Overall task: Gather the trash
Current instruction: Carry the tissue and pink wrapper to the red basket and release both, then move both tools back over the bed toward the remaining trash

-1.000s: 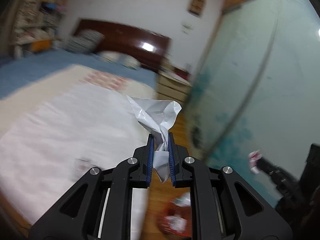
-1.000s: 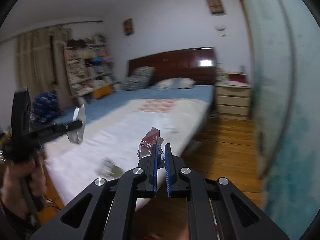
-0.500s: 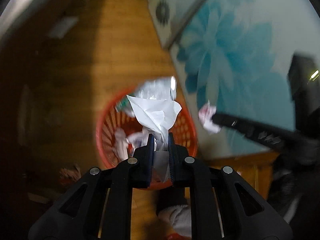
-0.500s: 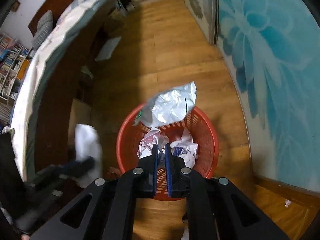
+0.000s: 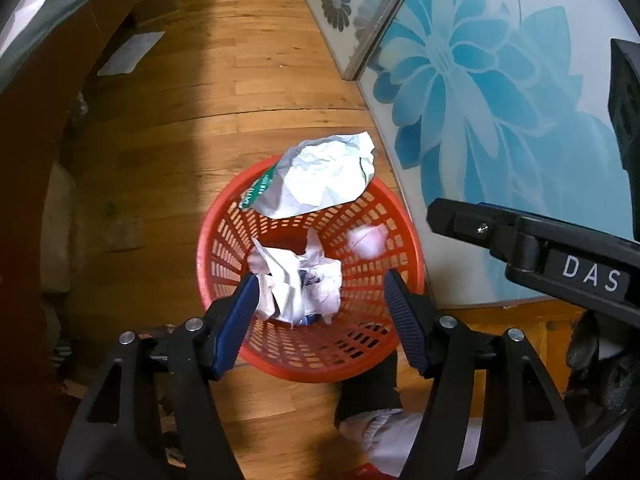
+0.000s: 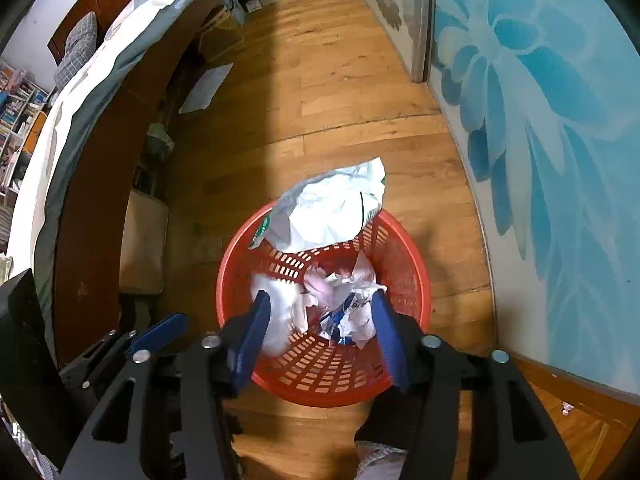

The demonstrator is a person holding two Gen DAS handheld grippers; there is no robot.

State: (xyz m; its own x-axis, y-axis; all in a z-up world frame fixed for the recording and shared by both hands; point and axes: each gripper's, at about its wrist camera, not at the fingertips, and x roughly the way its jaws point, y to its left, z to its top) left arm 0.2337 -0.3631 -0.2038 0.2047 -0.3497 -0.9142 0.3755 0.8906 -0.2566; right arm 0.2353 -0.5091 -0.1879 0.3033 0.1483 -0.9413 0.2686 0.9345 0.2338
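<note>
Red basket (image 5: 308, 356) holding crumpled paper (image 5: 298, 284), left claw (image 5: 318, 300) spread, right claw (image 6: 320, 326) spread

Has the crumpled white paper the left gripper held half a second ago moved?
Yes. It has left the left gripper, now open, and dropped into the red basket, among the crumpled paper there.
</note>
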